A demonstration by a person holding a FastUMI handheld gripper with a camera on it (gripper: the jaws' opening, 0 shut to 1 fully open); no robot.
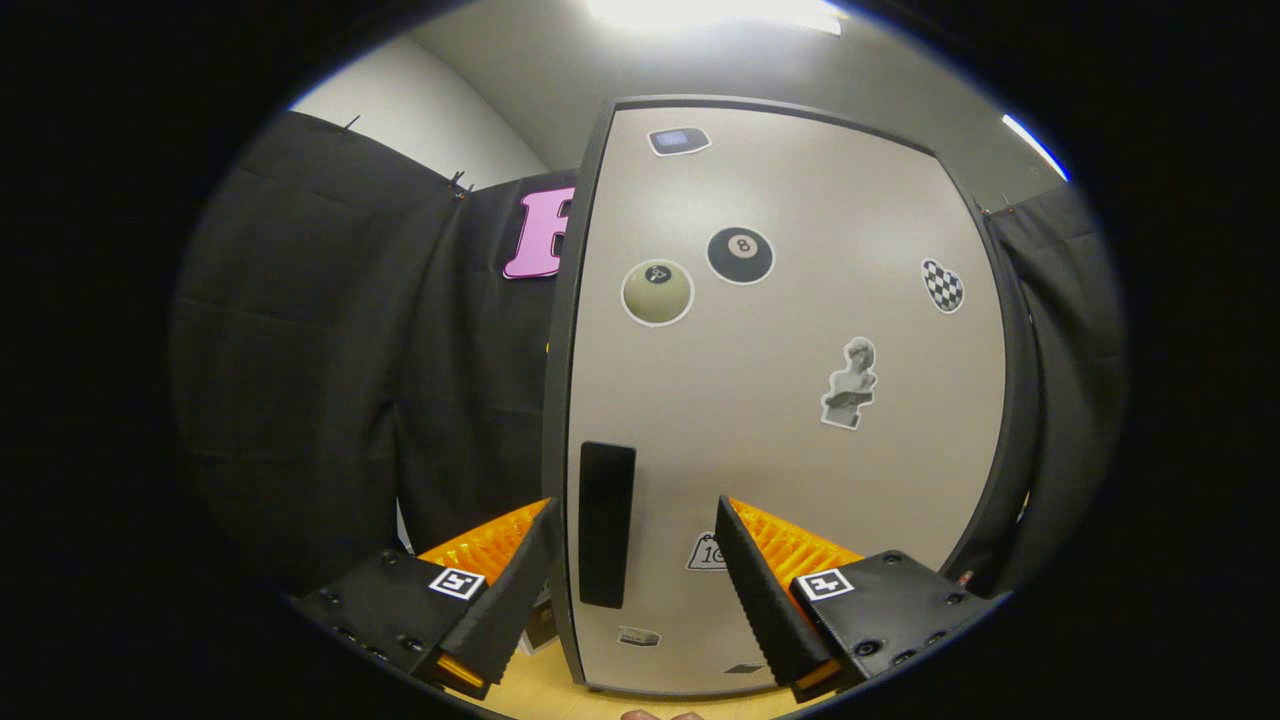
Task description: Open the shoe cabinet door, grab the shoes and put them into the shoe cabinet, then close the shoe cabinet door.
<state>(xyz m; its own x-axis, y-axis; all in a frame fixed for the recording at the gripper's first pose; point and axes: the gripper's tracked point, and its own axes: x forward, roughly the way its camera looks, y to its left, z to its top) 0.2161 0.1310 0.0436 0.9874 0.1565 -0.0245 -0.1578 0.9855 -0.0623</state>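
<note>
Zero steps done, I'd judge: shoe cabinet door (790,400) looks shut, its dark handle (607,524) near the door's left edge. Gripper (635,575) spread wide, holding nothing, fingers straddling that handle and edge. No shoes to report yet; opening, loading, closing all remain.

There is one tall beige shoe cabinet door (780,400) with a dark frame. It has one long black handle (607,524) at about 7 o'clock on the door. Two round ball stickers (740,255) sit near 12 o'clock. There is one checked heart sticker (942,285) at 2 o'clock and one grey statue sticker (850,384). One pair of tongs (635,520) has two fingers, spread apart with the handle between them.
</note>
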